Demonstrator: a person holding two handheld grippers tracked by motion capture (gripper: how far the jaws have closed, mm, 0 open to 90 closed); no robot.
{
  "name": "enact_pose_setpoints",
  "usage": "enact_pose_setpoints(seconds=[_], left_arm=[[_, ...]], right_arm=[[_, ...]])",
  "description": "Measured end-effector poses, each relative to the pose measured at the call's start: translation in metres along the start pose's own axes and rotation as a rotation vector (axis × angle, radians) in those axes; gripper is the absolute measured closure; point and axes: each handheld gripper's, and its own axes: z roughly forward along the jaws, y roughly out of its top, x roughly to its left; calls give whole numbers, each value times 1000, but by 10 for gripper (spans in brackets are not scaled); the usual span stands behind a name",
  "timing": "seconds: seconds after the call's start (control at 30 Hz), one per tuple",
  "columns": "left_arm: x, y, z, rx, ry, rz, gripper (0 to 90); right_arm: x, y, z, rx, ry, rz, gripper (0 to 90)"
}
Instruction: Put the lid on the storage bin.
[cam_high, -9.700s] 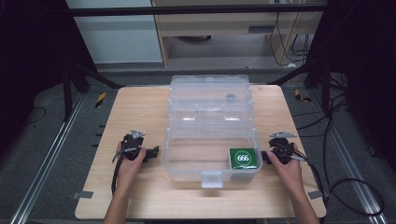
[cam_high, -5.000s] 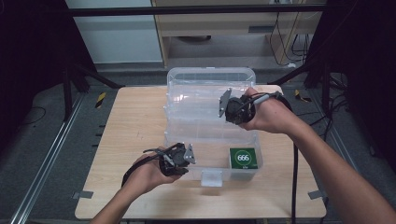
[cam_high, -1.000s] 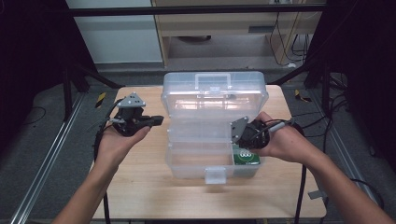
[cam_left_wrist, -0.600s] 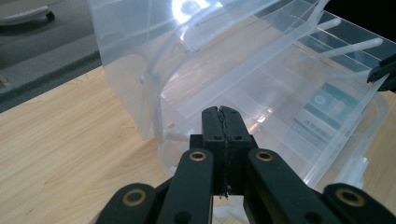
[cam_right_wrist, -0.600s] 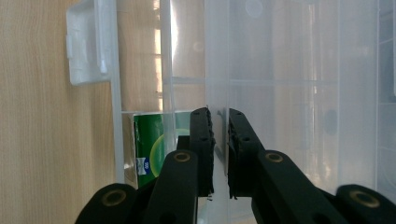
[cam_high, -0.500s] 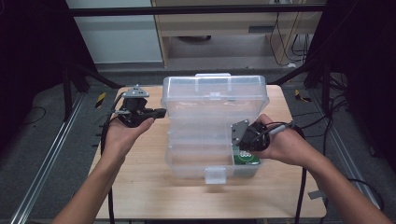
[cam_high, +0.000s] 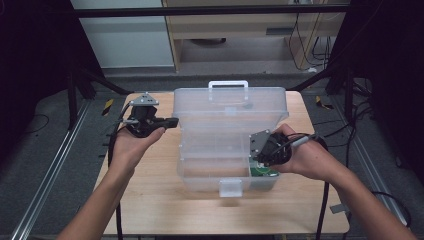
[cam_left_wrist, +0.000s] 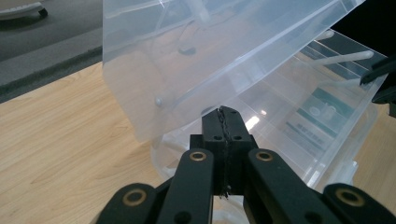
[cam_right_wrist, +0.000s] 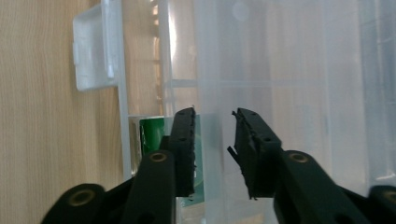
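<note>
On the light wooden surface (cam_high: 150, 200), nearest the person, stands a clear plastic storage box (cam_high: 215, 170) with a white latch tab (cam_high: 230, 187) at its front edge, at about 6 o'clock of the box. A green printed packet (cam_high: 264, 173) lies inside the box at its front corner, toward 4 o'clock.

The right tongs (cam_high: 256, 150) sit at 3 o'clock of the box, just above the green packet, with the right hand (cam_high: 305, 157) behind them. In the right gripper view the right tongs (cam_right_wrist: 214, 135) stand apart with a clear gap; their jaws have just been opening and nothing is clamped between the pads. Through the gap the clear wall of the box (cam_right_wrist: 289, 93) shows, with the green packet (cam_right_wrist: 154, 135) beside one jaw and the latch tab (cam_right_wrist: 93, 51) farther off.

Farther back, the box's translucent hinged lid (cam_high: 230, 112) stands raised and tilted over the base, its white carrying handle (cam_high: 228, 85) at 12 o'clock. The left tongs (cam_high: 172, 121) are at 9 o'clock of the lid, at its side edge, held by the left hand (cam_high: 132, 145). In the left gripper view the left tongs (cam_left_wrist: 226, 112) are pressed together, their tips at the lower edge of the tilted lid (cam_left_wrist: 196, 60); whether they pinch that edge cannot be told. Below it the open box (cam_left_wrist: 308, 116) shows.
</note>
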Motion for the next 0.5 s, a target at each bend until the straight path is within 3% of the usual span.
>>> enact_pose_setpoints(seconds=[0.07, 0.1, 0.3, 0.4, 0.43, 0.47, 0.5], left_arm=[[-1, -2, -1, 0, -6, -2, 900], [-2, -4, -2, 6, -7, 0, 900], [-4, -10, -2, 18, -10, 8, 900], [-5, -13, 0, 5, -29, 35, 900], [-8, -16, -2, 28, -17, 17, 900], [-9, -19, -1, 18, -28, 41, 900], [-10, -21, -2, 36, -24, 24, 900]], right_arm=[[1, -2, -5, -25, -16, 24, 599], [3, -5, -10, -45, -23, 60, 554], [12, -16, -19, -69, -49, 117, 431], [15, -21, -21, -80, -66, 135, 401], [16, -24, -22, -83, -74, 143, 383], [18, -30, -25, -86, -84, 163, 366], [18, -33, -26, -86, -89, 173, 357]])
